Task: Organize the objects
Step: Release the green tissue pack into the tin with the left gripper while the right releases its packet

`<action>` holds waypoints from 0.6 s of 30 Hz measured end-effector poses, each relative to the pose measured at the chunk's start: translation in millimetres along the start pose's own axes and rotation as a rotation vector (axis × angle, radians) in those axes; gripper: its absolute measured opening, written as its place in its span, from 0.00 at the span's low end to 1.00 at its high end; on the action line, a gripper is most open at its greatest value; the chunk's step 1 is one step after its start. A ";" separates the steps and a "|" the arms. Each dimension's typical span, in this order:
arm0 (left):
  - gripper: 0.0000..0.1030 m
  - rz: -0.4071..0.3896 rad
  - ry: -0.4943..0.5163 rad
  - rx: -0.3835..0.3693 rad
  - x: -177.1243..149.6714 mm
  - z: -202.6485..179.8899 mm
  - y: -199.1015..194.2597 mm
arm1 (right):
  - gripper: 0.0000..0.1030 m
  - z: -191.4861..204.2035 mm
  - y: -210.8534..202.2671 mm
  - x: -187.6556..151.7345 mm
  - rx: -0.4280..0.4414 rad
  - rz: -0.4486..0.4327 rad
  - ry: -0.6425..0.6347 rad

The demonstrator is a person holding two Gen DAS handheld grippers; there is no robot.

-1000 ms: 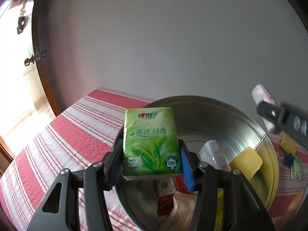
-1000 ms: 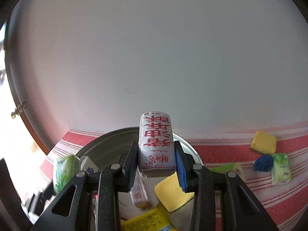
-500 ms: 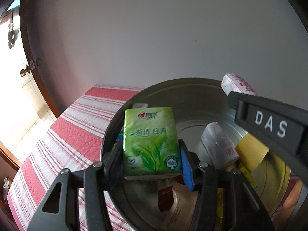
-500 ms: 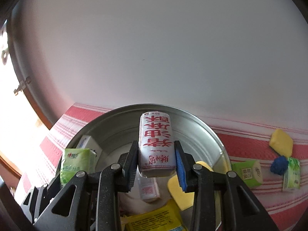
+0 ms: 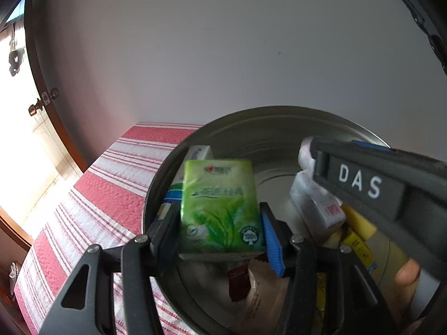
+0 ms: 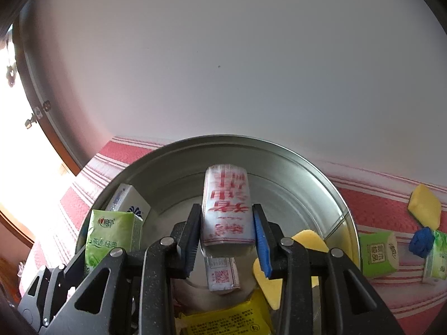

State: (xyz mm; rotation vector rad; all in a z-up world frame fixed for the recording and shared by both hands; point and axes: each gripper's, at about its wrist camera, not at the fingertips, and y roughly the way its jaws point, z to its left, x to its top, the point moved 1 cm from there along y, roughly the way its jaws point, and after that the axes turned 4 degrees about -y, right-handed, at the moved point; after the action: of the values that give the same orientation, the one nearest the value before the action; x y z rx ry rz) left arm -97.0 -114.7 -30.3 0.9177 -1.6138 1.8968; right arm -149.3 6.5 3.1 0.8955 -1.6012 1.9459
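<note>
A round metal basin [image 5: 268, 128] [image 6: 279, 164] stands on a red-and-white striped cloth. My left gripper [image 5: 220, 231] has opened over it; the green tissue pack [image 5: 220, 206] [image 6: 111, 237] sits loose between the jaws, blurred, with a gap on the right side. My right gripper [image 6: 226, 231] has also opened above the basin; the white packet with red writing [image 6: 226, 209] is between the jaws with a gap beside the blue pad. The right gripper's body marked DAS [image 5: 360, 181] crosses the left wrist view.
The basin holds a white-blue carton [image 6: 128, 198], a yellow sponge [image 6: 279, 268], a yellow packet [image 6: 229, 321] and a small white packet [image 6: 222, 275]. On the cloth to the right lie a green pack [image 6: 377, 254], a yellow sponge [image 6: 424, 206] and a blue object [image 6: 420, 241].
Both grippers moved forward over the basin and their jaws opened. The green pack and the white packet have come loose and are slipping down between the jaws.
</note>
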 end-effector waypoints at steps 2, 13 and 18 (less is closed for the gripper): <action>0.73 0.005 -0.003 -0.012 0.3 -1.6 -1.6 | 0.63 -2.3 -2.6 -0.5 0.007 -0.010 0.006; 0.94 -0.072 -0.060 -0.065 8.9 5.9 -19.4 | 0.73 -15.8 -44.2 -7.2 -0.066 -0.211 0.091; 0.95 -0.077 -0.101 -0.100 11.3 12.9 -18.4 | 0.74 -33.0 -63.5 -12.8 -0.067 -0.279 0.181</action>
State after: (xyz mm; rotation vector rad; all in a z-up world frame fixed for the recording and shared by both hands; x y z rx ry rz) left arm -88.7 -124.6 -8.7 1.0325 -1.6902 1.7269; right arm -102.0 53.0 32.9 0.8403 -1.3519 1.7166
